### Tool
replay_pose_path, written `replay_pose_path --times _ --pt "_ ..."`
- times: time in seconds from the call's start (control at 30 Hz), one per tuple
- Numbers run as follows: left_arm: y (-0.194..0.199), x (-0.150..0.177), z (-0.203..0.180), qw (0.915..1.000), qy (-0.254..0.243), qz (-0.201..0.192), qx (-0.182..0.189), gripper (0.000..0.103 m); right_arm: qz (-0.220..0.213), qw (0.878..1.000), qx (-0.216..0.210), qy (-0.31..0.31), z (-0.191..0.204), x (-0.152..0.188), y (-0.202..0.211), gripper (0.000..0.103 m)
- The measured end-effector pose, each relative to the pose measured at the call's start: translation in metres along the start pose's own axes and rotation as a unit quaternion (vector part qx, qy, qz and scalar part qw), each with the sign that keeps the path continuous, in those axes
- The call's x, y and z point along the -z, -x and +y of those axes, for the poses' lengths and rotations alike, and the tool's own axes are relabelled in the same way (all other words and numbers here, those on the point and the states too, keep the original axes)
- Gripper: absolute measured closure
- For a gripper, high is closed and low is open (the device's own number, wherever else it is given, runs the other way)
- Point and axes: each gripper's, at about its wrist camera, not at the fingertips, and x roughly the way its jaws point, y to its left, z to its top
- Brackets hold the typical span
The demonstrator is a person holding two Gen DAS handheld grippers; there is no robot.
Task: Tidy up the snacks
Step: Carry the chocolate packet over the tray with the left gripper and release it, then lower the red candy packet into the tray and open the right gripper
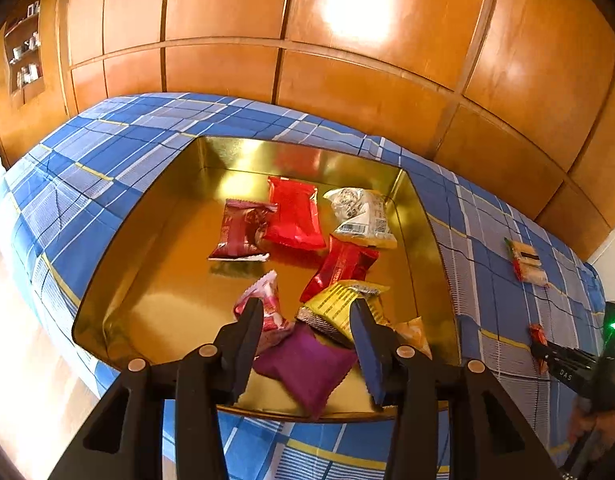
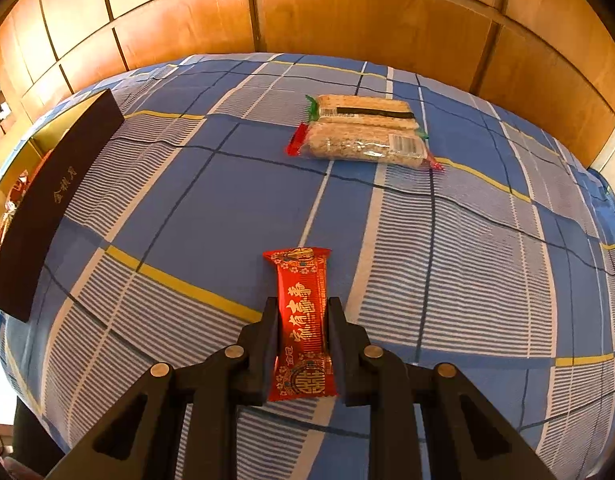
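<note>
I am over a bed with a blue checked sheet (image 2: 227, 184). Shiny brown wood panels (image 1: 347, 64) make the wall behind it. A gold tray (image 1: 167, 280) sits on the sheet, full of snack packs. My left gripper (image 1: 307, 316) hangs above a purple pack (image 1: 307, 364) in the tray, its jaws apart with nothing between them. My right gripper (image 2: 302, 312) squeezes a red candy pack (image 2: 303, 320) just above the sheet. Two long rice bars (image 2: 363, 132) lie farther off on the sheet. The tray's dark outer side (image 2: 47, 216) stands at the left.
</note>
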Motion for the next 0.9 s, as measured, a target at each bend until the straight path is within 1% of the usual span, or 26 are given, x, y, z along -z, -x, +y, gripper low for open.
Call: replay_pose_path --times 0.33,0.47,0.57,0.67,0.73,0.8,0.9 --pt "-0.002 0.004 0.015 0.9999 0.015 0.002 -0.008 0.057 0.020 0.998 -0.052 0.020 0.032 -0.008 -0.002 0.080" --pt "-0.003 0.006 0.024 0.9996 0.023 0.004 -0.012 0.057 0.027 0.997 -0.066 0.027 0.045 -0.012 -0.003 0.081" --pt "-0.003 0.008 0.029 0.9995 0.026 0.002 -0.019 0.057 0.034 0.995 -0.093 0.025 0.054 -0.017 -0.001 0.081" --pt "-0.003 0.008 0.036 0.9992 0.036 0.001 -0.019 0.057 0.024 0.993 -0.109 0.038 0.071 -0.026 0.009 0.081" --pt "-0.003 0.008 0.041 0.9989 0.042 0.001 -0.020 0.057 0.011 0.990 -0.127 0.052 0.087 -0.035 0.020 0.081" --pt "-0.003 0.008 0.044 0.9987 0.047 -0.001 -0.021 0.057 -0.001 0.987 -0.149 0.066 0.103 -0.045 0.030 0.081" --pt "-0.003 0.008 0.045 0.9986 0.049 -0.002 -0.020 0.057 -0.020 0.979 -0.178 0.100 0.138 -0.062 0.045 0.081"
